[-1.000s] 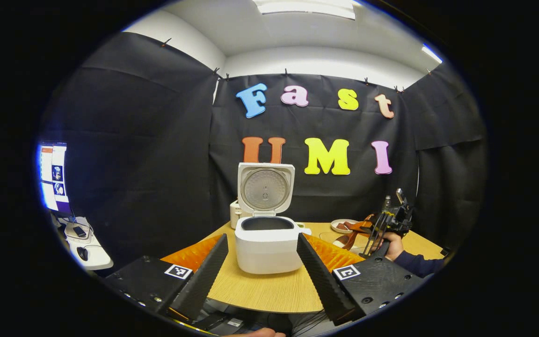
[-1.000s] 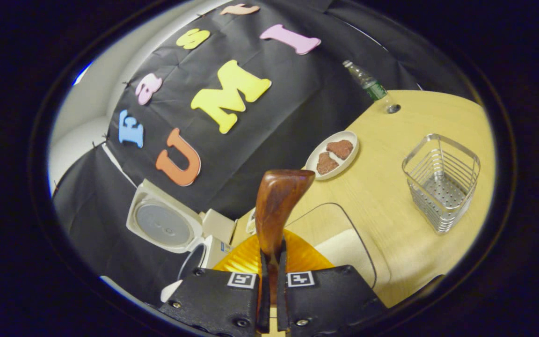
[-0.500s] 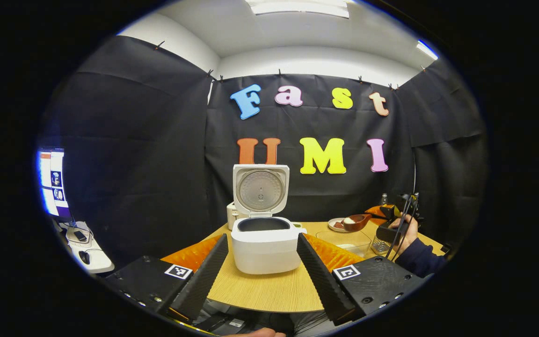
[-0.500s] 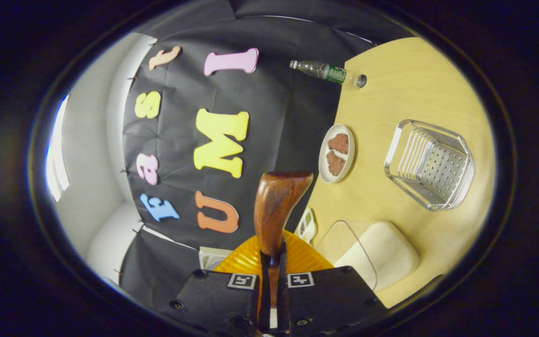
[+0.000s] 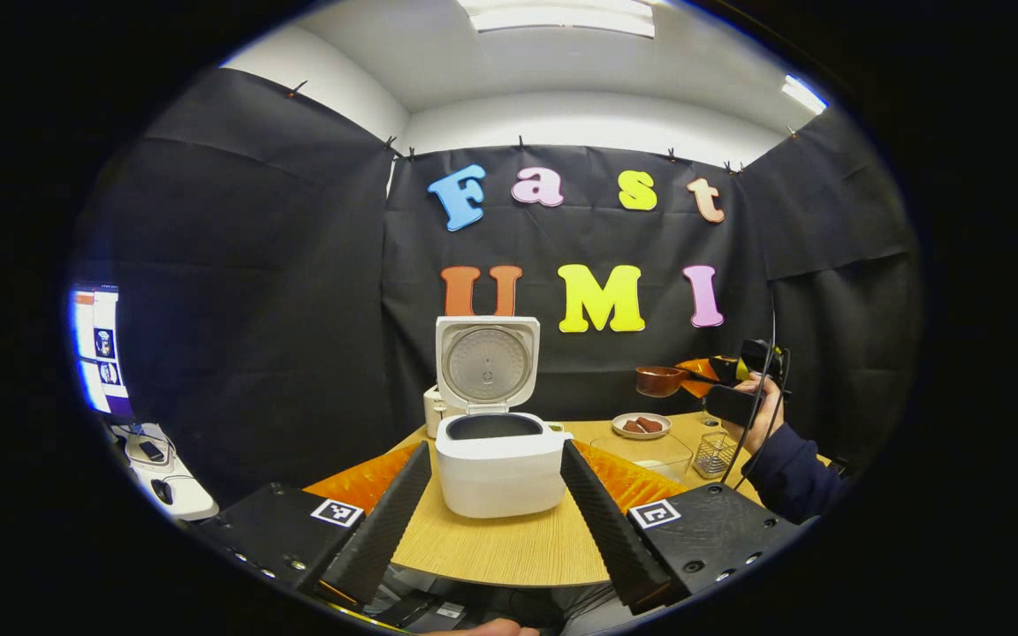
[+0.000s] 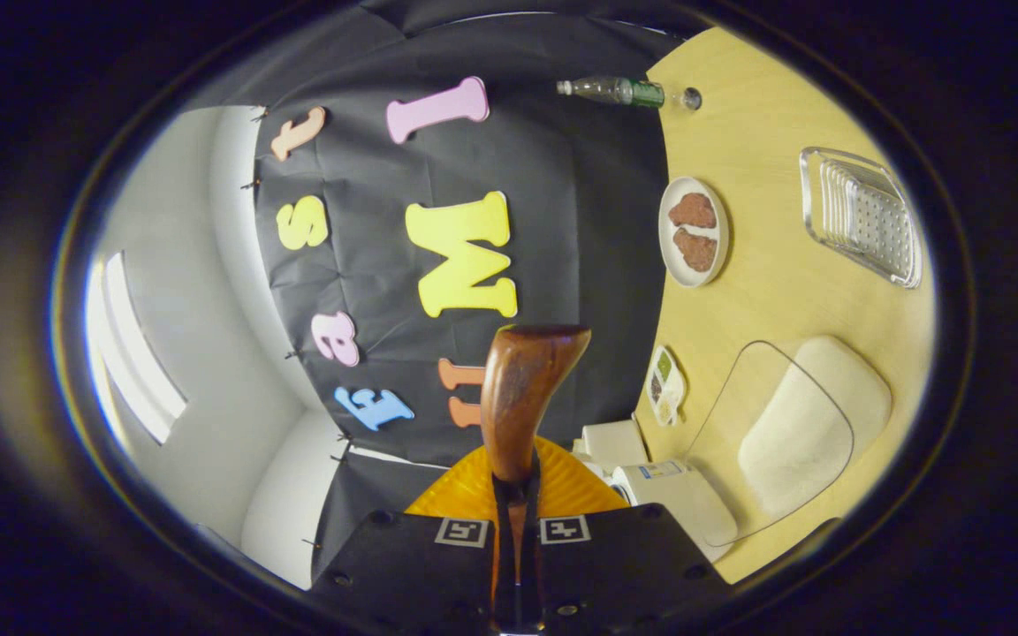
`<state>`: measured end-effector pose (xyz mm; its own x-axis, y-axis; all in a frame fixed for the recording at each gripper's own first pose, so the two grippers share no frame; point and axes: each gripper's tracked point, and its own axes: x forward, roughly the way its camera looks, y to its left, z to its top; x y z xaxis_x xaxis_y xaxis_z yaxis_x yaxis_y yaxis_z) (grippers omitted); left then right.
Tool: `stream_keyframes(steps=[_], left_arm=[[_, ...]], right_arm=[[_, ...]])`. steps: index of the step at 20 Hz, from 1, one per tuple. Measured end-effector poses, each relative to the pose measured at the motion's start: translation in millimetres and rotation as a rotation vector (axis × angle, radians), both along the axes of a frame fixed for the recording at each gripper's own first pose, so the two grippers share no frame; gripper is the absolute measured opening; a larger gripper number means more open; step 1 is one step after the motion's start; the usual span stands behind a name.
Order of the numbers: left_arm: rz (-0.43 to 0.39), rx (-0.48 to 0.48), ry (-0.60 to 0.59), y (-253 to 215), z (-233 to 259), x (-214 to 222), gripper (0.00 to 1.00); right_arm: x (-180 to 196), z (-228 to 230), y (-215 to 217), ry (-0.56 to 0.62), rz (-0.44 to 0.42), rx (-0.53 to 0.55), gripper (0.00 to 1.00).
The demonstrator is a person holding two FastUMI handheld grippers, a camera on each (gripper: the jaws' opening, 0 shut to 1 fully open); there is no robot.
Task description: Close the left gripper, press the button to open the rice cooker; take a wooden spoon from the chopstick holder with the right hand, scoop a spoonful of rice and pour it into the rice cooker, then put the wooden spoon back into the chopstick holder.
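The white rice cooker (image 5: 500, 464) stands on the table with its lid (image 5: 487, 364) raised upright and its dark pot showing. My left gripper (image 5: 493, 521) is open in front of it, one finger on each side, touching nothing. To the right, a hand holds my right gripper (image 5: 721, 375) up in the air, with the wooden spoon (image 5: 659, 380) pointing toward the cooker. In the right gripper view my right gripper (image 6: 516, 521) is shut on the spoon's handle (image 6: 522, 397). I cannot tell what the spoon's bowl holds. The wire chopstick holder (image 6: 862, 216) stands empty.
A glass bowl of rice (image 6: 792, 433) sits between the cooker (image 6: 677, 495) and the chopstick holder (image 5: 715, 452). A plate with brown pieces (image 6: 693, 231), a plastic bottle (image 6: 628, 90) and a small packet (image 6: 665, 384) lie farther back. An orange mat (image 5: 624, 477) lies under the cooker.
The right gripper has lifted the spoon out of the glass bowl and risen well above the table, rolling as it went. The left gripper has stayed open in place.
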<state>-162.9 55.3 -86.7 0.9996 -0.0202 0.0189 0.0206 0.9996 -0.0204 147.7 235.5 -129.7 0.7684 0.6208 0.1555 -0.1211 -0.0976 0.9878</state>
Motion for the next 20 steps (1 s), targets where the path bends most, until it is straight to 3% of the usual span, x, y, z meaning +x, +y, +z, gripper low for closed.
stream_keyframes(steps=[11,17,20], left_arm=[[-0.008,-0.013,-0.01,10.7,12.2,-8.1,0.94],[0.011,-0.04,-0.012,19.7,15.1,-1.6,0.94],[0.043,-0.064,-0.002,39.1,10.1,8.2,0.94]], right_arm=[[15.1,21.3,139.3,-0.088,0.088,-0.27,0.08],[23.7,25.7,214.5,-0.251,0.109,-0.543,0.05],[31.7,21.4,241.2,-0.331,0.09,-0.693,0.08]])
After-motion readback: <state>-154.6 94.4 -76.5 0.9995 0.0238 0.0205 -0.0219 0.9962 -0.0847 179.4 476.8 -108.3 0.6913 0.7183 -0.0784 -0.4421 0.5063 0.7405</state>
